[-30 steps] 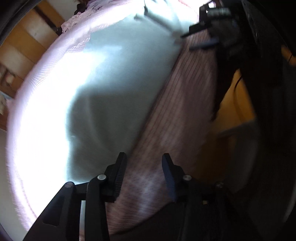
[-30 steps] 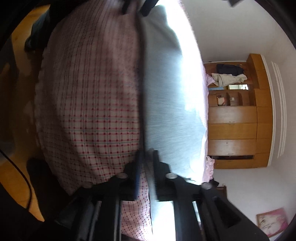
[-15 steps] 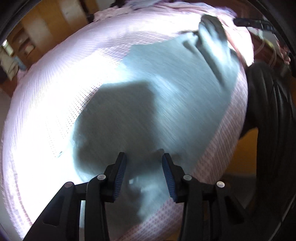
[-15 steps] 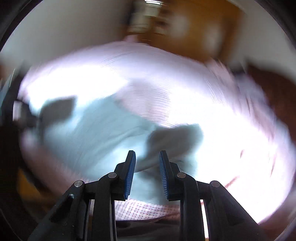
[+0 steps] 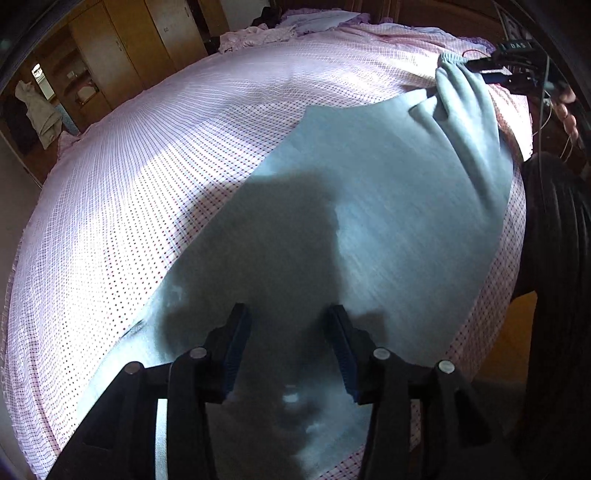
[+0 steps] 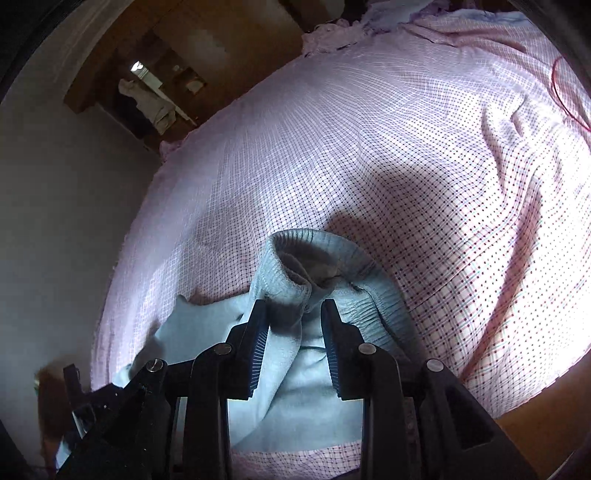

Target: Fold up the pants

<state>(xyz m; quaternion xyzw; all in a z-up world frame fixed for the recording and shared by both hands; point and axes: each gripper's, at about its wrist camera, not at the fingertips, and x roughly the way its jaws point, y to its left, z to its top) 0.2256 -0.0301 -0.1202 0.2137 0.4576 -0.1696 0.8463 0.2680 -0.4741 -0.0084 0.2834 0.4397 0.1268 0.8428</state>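
Light blue-grey pants (image 5: 369,203) lie spread flat on a pink checked bedsheet (image 5: 184,147). My left gripper (image 5: 286,312) hovers over their shaded near part; its jaws are opening and nothing is between them. At the far right end the fabric rises in a ridge towards my right gripper (image 5: 487,70). In the right wrist view the ribbed waistband (image 6: 317,251) stands bunched in front of that right gripper (image 6: 293,304). Its jaws are opening with a fold of the waistband between them. The left pad touches the cloth, and a dark gap shows at the right pad.
The bed's near edge drops to an orange-brown floor (image 5: 517,332). A person's dark clothing (image 5: 554,258) and hand (image 5: 569,110) are at the right. Wooden wardrobes (image 5: 122,48) stand beyond the bed. Crumpled bedding (image 5: 266,33) lies at the far end.
Both views have rolled upright. The left gripper moved from the sheet's edge to over the pants and widened. The right gripper went from shut on the pants' edge to spread jaws at the waistband.
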